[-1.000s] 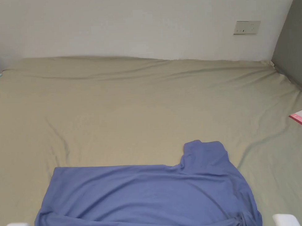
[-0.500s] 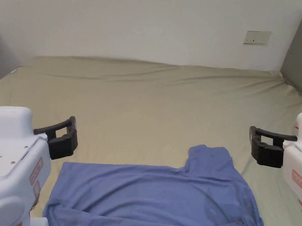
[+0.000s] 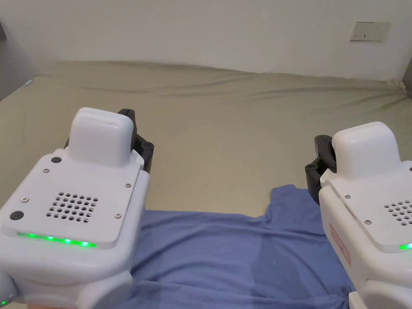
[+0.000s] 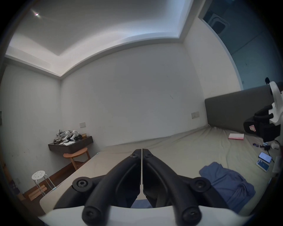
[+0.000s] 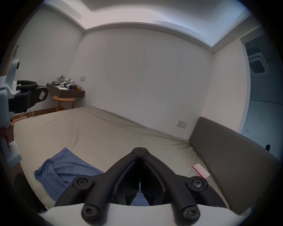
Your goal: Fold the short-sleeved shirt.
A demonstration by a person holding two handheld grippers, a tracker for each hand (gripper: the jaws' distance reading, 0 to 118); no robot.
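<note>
A blue short-sleeved shirt (image 3: 229,253) lies spread on the beige bed sheet (image 3: 225,131), with one sleeve (image 3: 293,200) pointing away from me. The shirt (image 4: 226,178) is low and to the right in the left gripper view. In the right gripper view the shirt (image 5: 68,166) is low and to the left. My left gripper (image 4: 141,150) is held in the air above the shirt's left part, jaws shut with nothing between them. My right gripper (image 5: 140,149) hovers above the shirt's right part, also shut and empty. Their white bodies hide parts of the shirt in the head view.
A pink and white box (image 5: 200,170) lies on the bed near the grey headboard (image 5: 229,152). Two phones (image 4: 265,157) and small items sit by the bed's edge. A cluttered wall shelf (image 4: 70,143), a wooden stool (image 4: 76,156) and a white stool (image 4: 39,175) stand beyond the bed.
Both grippers have risen from the lower edge of the head view to fill its foreground, above the shirt. The shirt has not moved; the camera has shifted.
</note>
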